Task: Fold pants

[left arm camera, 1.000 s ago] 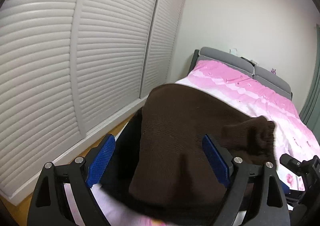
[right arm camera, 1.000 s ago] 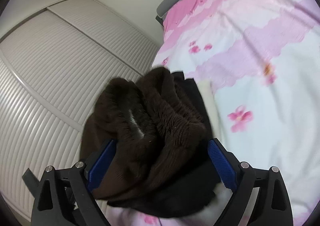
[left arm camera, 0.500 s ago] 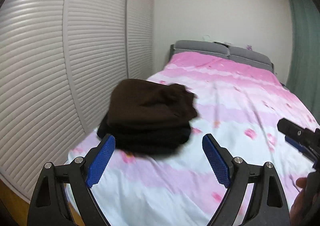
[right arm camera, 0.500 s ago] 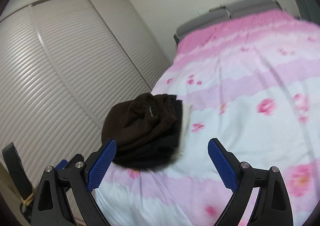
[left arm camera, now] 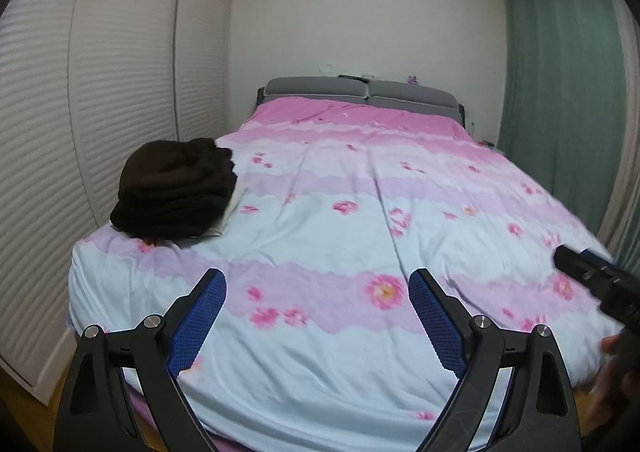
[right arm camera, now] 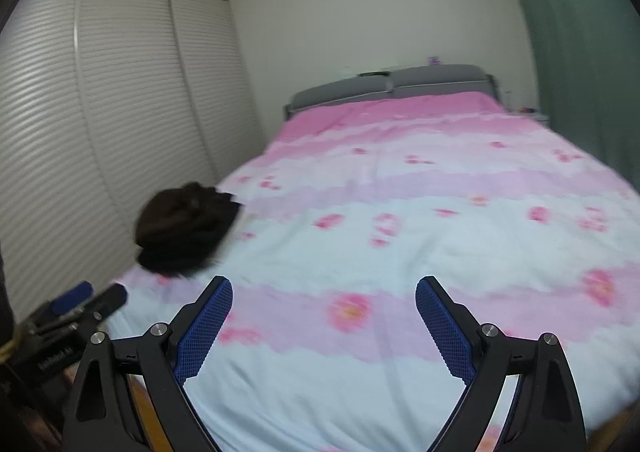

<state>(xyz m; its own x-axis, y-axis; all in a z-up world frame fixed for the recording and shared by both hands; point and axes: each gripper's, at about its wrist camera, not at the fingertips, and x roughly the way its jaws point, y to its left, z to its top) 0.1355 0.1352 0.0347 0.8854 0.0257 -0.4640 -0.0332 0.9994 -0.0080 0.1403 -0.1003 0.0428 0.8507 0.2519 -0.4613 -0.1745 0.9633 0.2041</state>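
Over by the white closet doors (left arm camera: 100,99), the brown pants (left arm camera: 176,183) sit folded on a small dark stack at the near left corner of the bed (left arm camera: 360,219). The left gripper (left arm camera: 316,316) has just widened its jaws, which hold nothing, and the right gripper (right arm camera: 324,324) also hangs spread and empty above the quilt. The folding looks finished; any next move would call for fetching another garment.
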